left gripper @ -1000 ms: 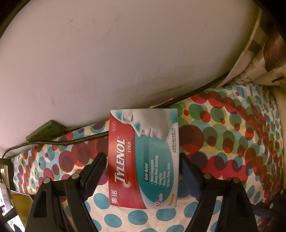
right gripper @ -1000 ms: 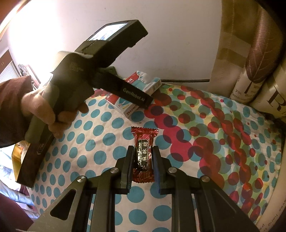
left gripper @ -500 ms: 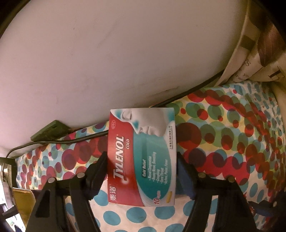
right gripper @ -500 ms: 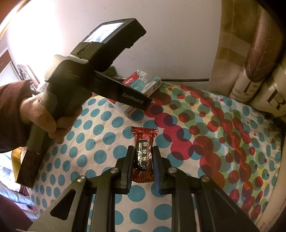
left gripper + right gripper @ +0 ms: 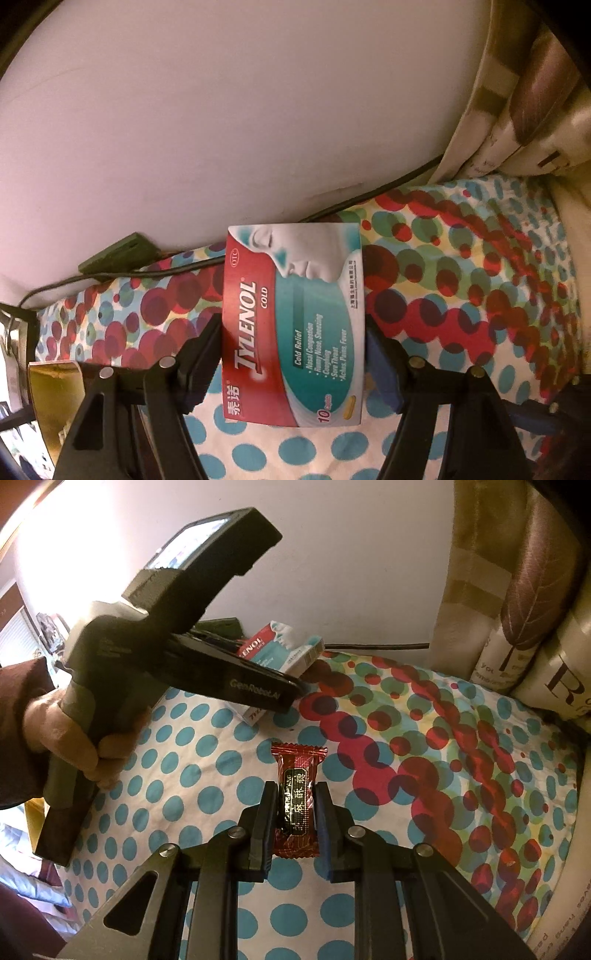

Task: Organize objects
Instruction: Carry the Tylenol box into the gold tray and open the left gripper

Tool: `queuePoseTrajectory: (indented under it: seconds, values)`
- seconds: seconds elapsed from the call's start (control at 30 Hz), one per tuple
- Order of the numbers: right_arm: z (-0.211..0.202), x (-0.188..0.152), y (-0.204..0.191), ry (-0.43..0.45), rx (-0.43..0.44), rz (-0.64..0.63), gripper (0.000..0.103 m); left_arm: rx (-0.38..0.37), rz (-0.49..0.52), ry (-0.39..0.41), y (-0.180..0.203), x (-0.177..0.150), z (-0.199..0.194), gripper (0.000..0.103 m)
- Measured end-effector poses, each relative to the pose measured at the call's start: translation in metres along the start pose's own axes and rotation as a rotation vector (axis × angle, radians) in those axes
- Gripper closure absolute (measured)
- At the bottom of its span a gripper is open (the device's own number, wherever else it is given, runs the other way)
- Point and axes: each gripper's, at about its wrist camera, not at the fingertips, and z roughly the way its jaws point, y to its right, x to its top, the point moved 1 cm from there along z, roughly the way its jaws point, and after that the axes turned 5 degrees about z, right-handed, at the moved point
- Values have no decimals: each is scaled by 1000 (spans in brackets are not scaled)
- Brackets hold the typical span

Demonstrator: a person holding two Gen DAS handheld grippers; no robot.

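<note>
A red, white and teal Tylenol Cold box (image 5: 291, 325) fills the middle of the left wrist view. My left gripper (image 5: 291, 330) is shut on it, one pad against each long edge. The right wrist view shows the same box (image 5: 284, 646) raised and tilted above the bed near the wall, with a hand (image 5: 62, 731) around the left gripper's handle. A dark red candy packet (image 5: 299, 760) sticks out forward from my right gripper (image 5: 295, 788), which is shut on its lower half just above the polka-dot sheet (image 5: 207, 760).
A white wall (image 5: 258, 110) runs along the bed's far side, with a black cable (image 5: 369, 192) and a dark adapter (image 5: 118, 254) at its foot. Patterned pillows (image 5: 517, 590) stand at the right. A yellow box (image 5: 55, 391) sits at the left edge.
The left jaws closed in from either side onto the Tylenol box, and box and gripper rose off the sheet. The right gripper and its candy packet stayed put.
</note>
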Motion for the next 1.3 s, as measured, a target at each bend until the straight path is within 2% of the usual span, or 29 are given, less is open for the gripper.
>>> queuePoseTrajectory:
  seconds: [0.23, 0.3, 0.43, 0.5, 0.63, 0.83, 0.93, 1.23, 1.3]
  values:
    - [-6, -3, -4, 2, 2, -13, 84, -7, -43, 39, -5, -16, -32, 30]
    - [-7, -3, -6, 3, 2, -18, 84, -18, -67, 49, -7, -35, -46, 30]
    - [-9, 0, -12, 2, 5, -31, 84, -31, -115, 62, -16, -37, -54, 30]
    - [-8, 1, -14, 2, 7, -36, 84, -29, -138, 66, -24, -49, -66, 30]
    - [-8, 4, -24, 0, 14, -54, 84, 11, -158, 84, -39, -70, -83, 30]
    - [-4, 9, -37, -5, 15, -71, 84, 31, -271, 106, -81, -98, -117, 30]
    - [-3, 10, -40, -7, 14, -72, 84, 77, -319, 118, -106, -110, -129, 30]
    - [-1, 8, -46, -20, 7, -73, 84, 169, -445, 108, -167, -147, -145, 30]
    - [-1, 8, -45, -19, 8, -73, 84, 166, -468, 95, -177, -156, -144, 30]
